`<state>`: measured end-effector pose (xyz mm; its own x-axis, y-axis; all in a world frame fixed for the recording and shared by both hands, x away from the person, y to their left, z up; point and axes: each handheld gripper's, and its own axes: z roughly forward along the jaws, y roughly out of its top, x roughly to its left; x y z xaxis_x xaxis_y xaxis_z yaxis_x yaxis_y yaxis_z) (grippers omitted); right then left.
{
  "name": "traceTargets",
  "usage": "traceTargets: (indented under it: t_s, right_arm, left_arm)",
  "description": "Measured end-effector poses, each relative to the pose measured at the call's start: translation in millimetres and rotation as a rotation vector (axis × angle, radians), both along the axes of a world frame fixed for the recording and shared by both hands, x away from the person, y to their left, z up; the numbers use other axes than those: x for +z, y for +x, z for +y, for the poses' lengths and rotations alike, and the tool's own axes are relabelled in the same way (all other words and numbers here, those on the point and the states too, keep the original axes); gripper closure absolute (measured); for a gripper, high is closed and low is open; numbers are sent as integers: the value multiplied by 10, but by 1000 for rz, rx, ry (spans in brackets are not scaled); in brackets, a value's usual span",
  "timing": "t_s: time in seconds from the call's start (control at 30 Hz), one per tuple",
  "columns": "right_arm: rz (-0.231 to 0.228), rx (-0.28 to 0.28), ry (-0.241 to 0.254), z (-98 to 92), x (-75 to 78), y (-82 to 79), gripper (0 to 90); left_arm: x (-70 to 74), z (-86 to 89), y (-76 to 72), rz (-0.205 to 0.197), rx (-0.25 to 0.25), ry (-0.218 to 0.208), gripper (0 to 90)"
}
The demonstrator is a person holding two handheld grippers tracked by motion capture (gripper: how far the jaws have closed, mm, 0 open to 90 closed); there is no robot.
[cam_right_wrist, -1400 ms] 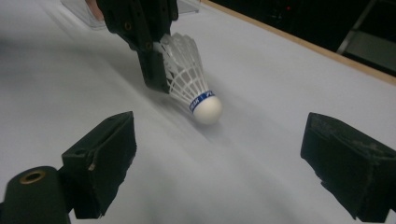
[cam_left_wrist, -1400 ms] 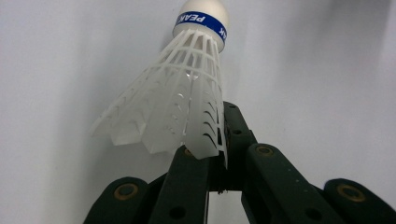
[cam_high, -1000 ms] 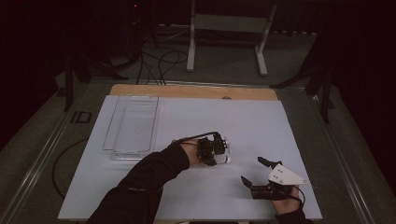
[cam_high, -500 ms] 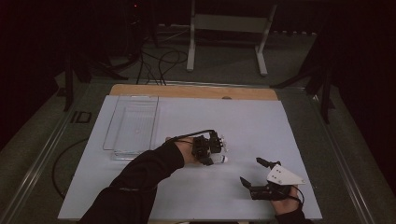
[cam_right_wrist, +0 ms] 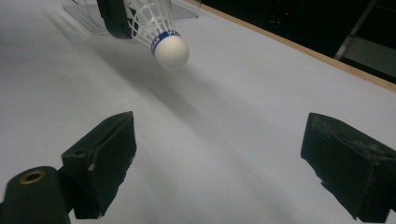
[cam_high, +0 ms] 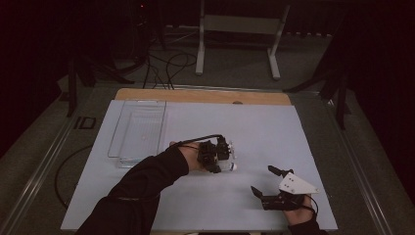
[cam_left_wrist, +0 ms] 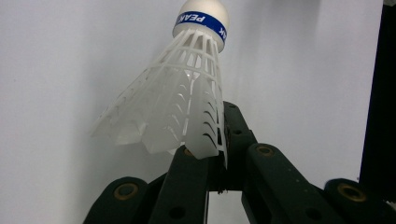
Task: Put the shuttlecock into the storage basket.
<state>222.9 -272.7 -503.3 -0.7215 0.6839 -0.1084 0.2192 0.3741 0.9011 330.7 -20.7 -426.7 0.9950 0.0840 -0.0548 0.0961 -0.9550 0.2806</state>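
- My left gripper [cam_high: 222,155] sits over the middle of the white table [cam_high: 274,132], jaws pinched together on the skirt edge of a shuttlecock [cam_left_wrist: 182,93].
- In the left gripper view the white plastic skirt fans out above my two jaws, and the rim is caught between them; the cork, with a blue band and white lettering, points up and away from me.
- From the high view the shuttlecock [cam_high: 229,164] shows as a small pale shape at the gripper's tip, cork towards the right; I cannot tell whether it touches the table.
- In the right gripper view the shuttlecock [cam_right_wrist: 163,37] hangs just above the table with a soft shadow under it, cork lowest and towards me, with one dark jaw of my left gripper at its skirt.
- My right gripper [cam_high: 265,182] is near the table's front right corner, well apart from the left one, jaws spread wide with nothing between them.
- In its own view the right gripper [cam_right_wrist: 219,158] frames bare table only.
- A clear tray [cam_high: 139,128] lies on the left part of the table, just beyond my left forearm [cam_high: 147,176], apart from the shuttlecock.
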Motion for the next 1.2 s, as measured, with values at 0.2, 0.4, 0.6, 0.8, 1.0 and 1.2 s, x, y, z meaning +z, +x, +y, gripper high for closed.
traceTargets:
  t_s: [0.2,0.4,0.6,0.8,1.0,1.2]
  right_arm:
    - [3,1,-1,1,-3,1,101]
    - [7,1,0,5,-5,1,101]
    - [12,4,-1,7,-8,2,101]
    - [9,4,-1,7,-5,-1,101]
    - [11,9,-5,10,-7,3,101]
    - [11,9,-5,10,-6,1,101]
  left_arm:
    - [73,47,-12,-9,-3,-1,900]
    - [156,106,-27,-14,4,-8,900]
    - [225,179,-34,-26,15,-9,900]
    - [276,262,-46,-33,20,-2,900]
    - [321,360,-46,-34,27,-6,900]
    - [388,453,-30,-39,34,-20,900]
